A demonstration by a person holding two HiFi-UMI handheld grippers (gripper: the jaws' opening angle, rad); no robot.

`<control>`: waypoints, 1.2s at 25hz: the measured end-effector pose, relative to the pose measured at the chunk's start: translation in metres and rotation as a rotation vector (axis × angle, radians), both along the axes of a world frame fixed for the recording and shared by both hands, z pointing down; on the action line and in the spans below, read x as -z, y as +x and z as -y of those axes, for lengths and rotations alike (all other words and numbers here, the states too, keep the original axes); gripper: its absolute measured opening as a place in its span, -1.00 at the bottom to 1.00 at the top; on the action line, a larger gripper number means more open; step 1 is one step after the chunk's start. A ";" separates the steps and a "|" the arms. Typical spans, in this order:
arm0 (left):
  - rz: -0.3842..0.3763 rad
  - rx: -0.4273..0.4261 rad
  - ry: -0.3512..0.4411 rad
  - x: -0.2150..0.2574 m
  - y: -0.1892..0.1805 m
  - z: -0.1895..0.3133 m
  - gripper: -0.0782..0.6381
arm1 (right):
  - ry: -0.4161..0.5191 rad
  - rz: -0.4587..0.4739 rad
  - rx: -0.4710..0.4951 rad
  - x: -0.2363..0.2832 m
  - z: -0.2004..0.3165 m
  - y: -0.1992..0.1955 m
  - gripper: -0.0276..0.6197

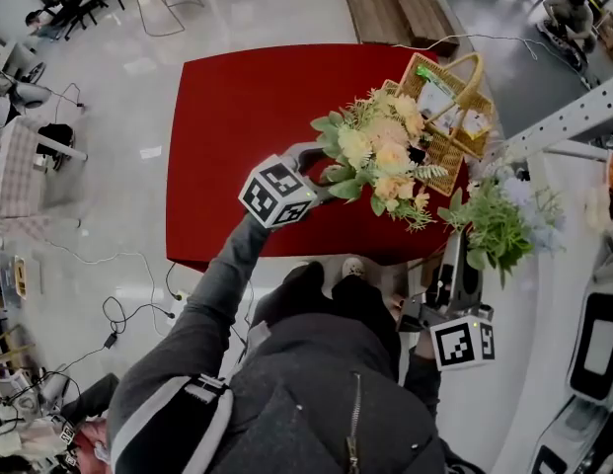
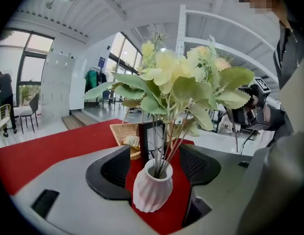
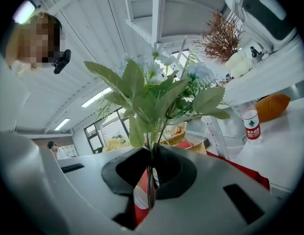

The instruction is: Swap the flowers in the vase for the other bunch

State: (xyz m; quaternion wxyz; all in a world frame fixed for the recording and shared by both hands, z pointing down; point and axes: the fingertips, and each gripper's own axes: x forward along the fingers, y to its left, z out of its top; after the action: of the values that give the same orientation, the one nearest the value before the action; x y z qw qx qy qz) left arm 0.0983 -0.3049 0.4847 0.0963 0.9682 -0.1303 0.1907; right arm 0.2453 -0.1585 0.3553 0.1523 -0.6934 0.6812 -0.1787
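The left gripper (image 2: 156, 164) is reaching over the red table (image 1: 237, 126) with its jaws spread wide, and they are pressing nothing. A wicker basket (image 1: 454, 117) is sitting at the table's far right corner. The yellow bunch (image 2: 176, 82) is standing in the white ribbed vase (image 2: 152, 192) between those jaws. The right gripper (image 3: 151, 168) is clamping the thin stems of the green, pale-blue bunch (image 3: 152, 94), beside the table's right edge.

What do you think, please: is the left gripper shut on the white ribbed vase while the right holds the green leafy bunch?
No: the left gripper view shows the left gripper open around the white ribbed vase; the right gripper holds the green leafy bunch.
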 end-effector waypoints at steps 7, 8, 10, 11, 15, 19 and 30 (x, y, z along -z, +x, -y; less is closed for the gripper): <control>0.019 0.007 0.059 0.002 0.012 -0.008 -0.34 | -0.007 0.002 0.005 -0.003 0.003 0.007 -0.82; 0.019 0.010 0.061 0.002 0.012 -0.010 -0.35 | -0.007 0.003 0.006 -0.002 0.003 0.007 -0.82; 0.018 0.011 0.062 0.002 0.013 -0.012 -0.37 | -0.008 0.003 0.007 -0.002 0.003 0.007 -0.82; 0.017 0.012 0.062 0.003 0.012 -0.012 -0.38 | -0.009 0.004 0.006 -0.002 0.002 0.007 -0.82; 0.016 0.029 0.057 0.004 0.010 -0.013 -0.46 | -0.016 0.008 0.006 -0.004 0.000 0.010 -0.82; 0.015 0.047 0.056 0.004 0.008 -0.012 -0.51 | -0.022 0.007 0.012 -0.007 0.001 0.014 -0.82; 0.013 0.061 0.074 0.009 0.006 -0.011 -0.64 | -0.022 0.015 0.028 -0.007 0.005 0.015 -0.82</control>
State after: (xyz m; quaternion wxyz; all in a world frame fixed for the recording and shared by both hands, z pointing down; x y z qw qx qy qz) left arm 0.1040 -0.2939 0.4761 0.0655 0.9654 -0.1675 0.1889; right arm 0.2599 -0.1636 0.3627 0.1472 -0.6840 0.6877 -0.1937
